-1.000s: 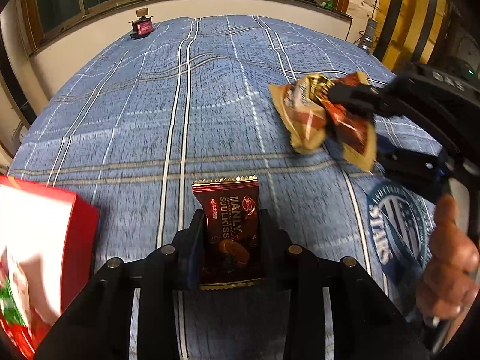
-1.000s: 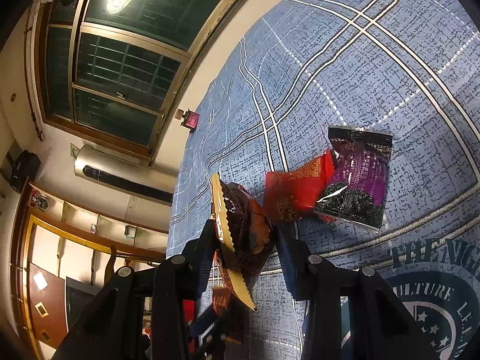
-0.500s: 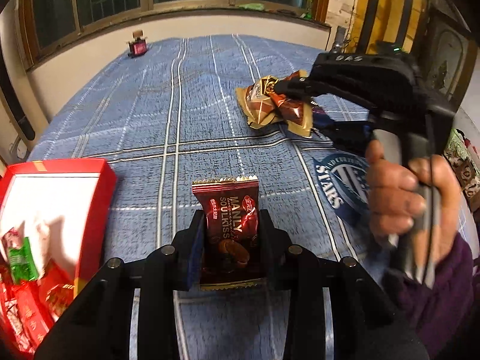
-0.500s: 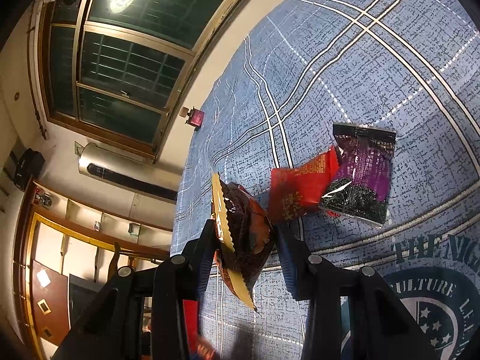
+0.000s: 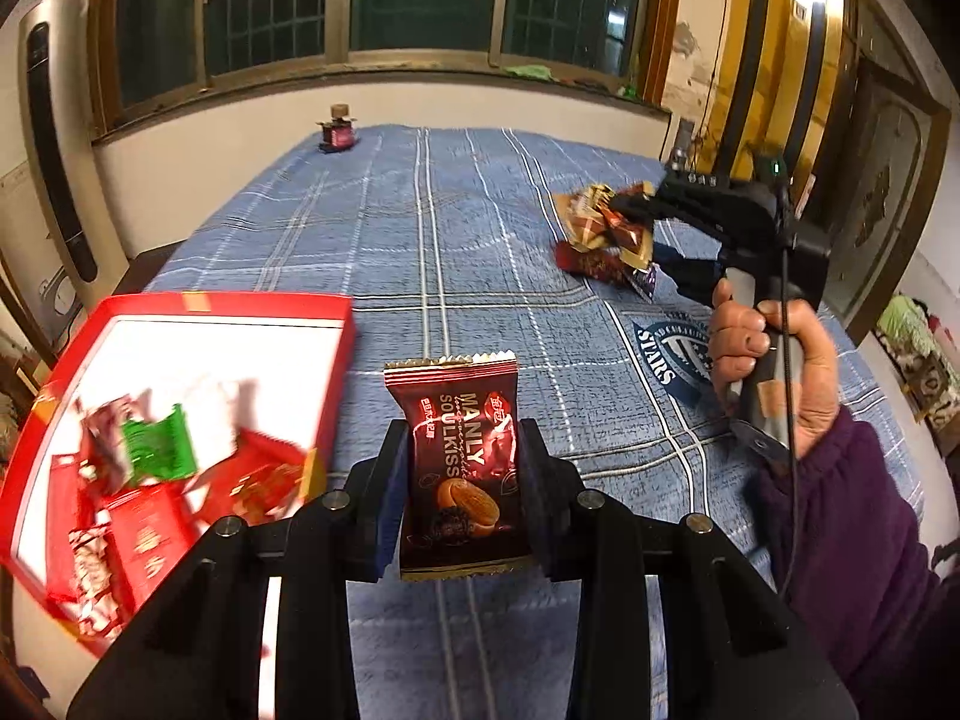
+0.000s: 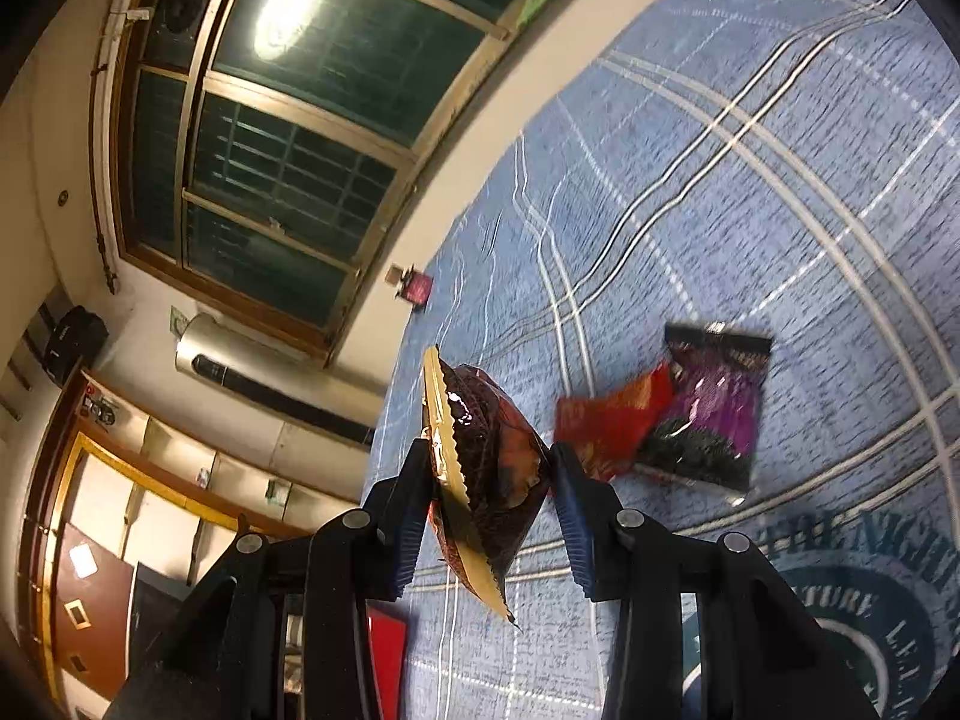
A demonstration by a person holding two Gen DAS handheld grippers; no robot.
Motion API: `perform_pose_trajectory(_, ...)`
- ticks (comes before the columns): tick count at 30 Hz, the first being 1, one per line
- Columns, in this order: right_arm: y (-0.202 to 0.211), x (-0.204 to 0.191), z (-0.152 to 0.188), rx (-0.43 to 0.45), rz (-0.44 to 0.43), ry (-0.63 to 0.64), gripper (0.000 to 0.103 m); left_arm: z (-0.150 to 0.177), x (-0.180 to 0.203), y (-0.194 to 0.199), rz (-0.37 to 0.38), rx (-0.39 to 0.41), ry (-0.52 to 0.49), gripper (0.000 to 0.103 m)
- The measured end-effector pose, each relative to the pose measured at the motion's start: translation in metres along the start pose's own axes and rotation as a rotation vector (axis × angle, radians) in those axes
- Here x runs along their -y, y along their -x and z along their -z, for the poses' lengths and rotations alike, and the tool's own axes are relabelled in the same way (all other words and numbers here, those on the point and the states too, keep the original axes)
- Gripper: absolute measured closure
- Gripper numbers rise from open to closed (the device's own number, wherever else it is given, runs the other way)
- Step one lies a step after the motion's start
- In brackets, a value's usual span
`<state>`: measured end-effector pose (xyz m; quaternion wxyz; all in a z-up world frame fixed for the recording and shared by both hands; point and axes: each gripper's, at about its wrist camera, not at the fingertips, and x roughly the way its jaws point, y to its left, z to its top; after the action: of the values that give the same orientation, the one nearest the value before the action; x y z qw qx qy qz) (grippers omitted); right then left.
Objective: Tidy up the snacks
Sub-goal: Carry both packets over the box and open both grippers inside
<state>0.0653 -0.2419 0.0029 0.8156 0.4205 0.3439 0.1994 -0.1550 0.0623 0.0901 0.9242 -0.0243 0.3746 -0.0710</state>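
My left gripper (image 5: 461,480) is shut on a dark red "Manly Soulkiss" cookie packet (image 5: 459,450), held upright above the blue plaid cloth. A red box (image 5: 198,306) with several snack packets inside lies just to its left. My right gripper (image 6: 489,480) is shut on a brown and gold snack packet (image 6: 486,468), lifted off the cloth; it also shows in the left wrist view (image 5: 606,222). A red packet (image 6: 606,426) and a purple packet (image 6: 714,414) lie on the cloth beyond it.
The blue plaid cloth (image 5: 456,228) covers the whole surface, with a round printed emblem (image 5: 672,351) at the right. A small red object (image 5: 338,133) stands at the far edge below the window. The box's corner (image 6: 384,654) shows in the right wrist view.
The left gripper has pulled back and up with its packet, bringing the red box fully into view. The right gripper has moved away from it, still holding the brown packet.
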Motion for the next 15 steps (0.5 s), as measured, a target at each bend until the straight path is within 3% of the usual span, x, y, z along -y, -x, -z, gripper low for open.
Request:
perform_pose_trajectory(5, 0.020, 0.004, -0.001, 0.086, 0.052, 0.031, 0.063, 0.008, -0.029, 0.028, 0.002, 0.052, 0.046, 0.071)
perform_pose_trajectory(10, 0.038, 0.006, 0.007, 0.114, 0.101, -0.017, 0.063, 0.017, -0.067, 0.053, -0.018, 0.103, 0.097, 0.071)
perform_pose_trajectory(15, 0.051, -0.036, 0.032, 0.098, 0.035, 0.032, 0.063, 0.020, -0.108, 0.062, -0.058, 0.140, 0.170, 0.071)
